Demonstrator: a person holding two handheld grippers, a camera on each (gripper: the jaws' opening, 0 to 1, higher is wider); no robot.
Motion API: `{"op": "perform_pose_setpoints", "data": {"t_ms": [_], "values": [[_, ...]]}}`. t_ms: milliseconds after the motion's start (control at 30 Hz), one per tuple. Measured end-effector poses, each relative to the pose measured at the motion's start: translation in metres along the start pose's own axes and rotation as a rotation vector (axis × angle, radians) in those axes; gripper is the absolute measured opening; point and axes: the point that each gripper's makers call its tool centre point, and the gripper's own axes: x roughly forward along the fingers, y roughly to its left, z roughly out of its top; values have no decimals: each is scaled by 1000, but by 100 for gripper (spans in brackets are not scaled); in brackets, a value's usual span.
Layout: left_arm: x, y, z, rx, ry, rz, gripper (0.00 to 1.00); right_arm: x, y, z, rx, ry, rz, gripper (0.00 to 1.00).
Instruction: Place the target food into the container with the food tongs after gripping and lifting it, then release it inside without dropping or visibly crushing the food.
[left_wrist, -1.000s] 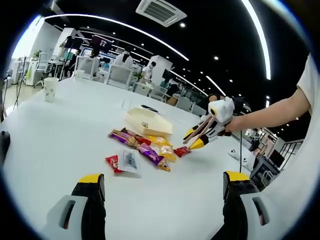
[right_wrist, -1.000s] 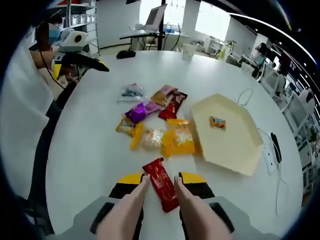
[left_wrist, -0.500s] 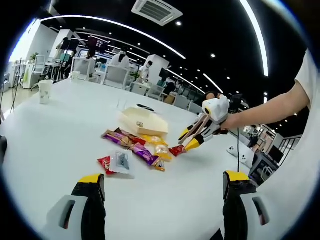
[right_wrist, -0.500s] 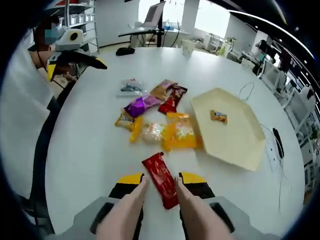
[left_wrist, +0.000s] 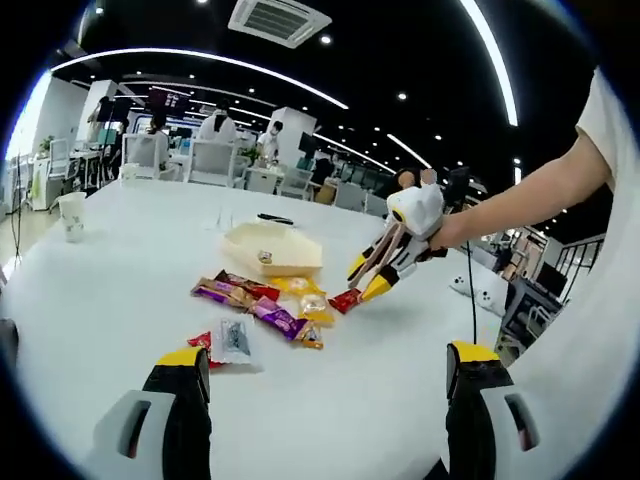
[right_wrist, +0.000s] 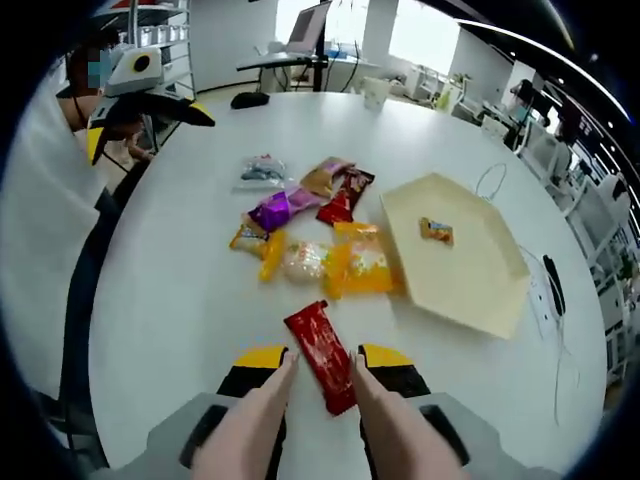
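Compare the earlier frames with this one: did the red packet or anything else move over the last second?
The right gripper has lifted slightly, carrying the red packet between its tong fingers; in the left gripper view it hangs above the table, nearer the tray. The grip is unchanged. The left gripper stayed open and empty. The snack pile and the small snack in the tray did not move.

An open-plan office is shown: desks with chairs (left_wrist: 225, 160) and seated people at 11 o'clock, long ceiling light strips (left_wrist: 200, 62), an air-conditioning vent (left_wrist: 278, 20) at 12 o'clock, and a white round worktop (left_wrist: 100, 270).
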Motion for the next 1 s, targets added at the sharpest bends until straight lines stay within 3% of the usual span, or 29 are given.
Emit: {"op": "perform_pose_setpoints", "data": {"t_ms": [300, 533, 867, 1000], "values": [[-4, 2, -9, -25, 9, 13, 99, -1, 2, 5, 14, -13, 10, 27], [-5, 5, -7, -34, 5, 21, 99, 2, -7, 6, 22, -13, 4, 27], [-2, 8, -1, -33, 0, 22, 99, 11, -3, 6, 4, 1, 27, 27], [-2, 6, -4, -32, 6, 19, 99, 11, -5, 7, 40, -15, 22, 27]]}}
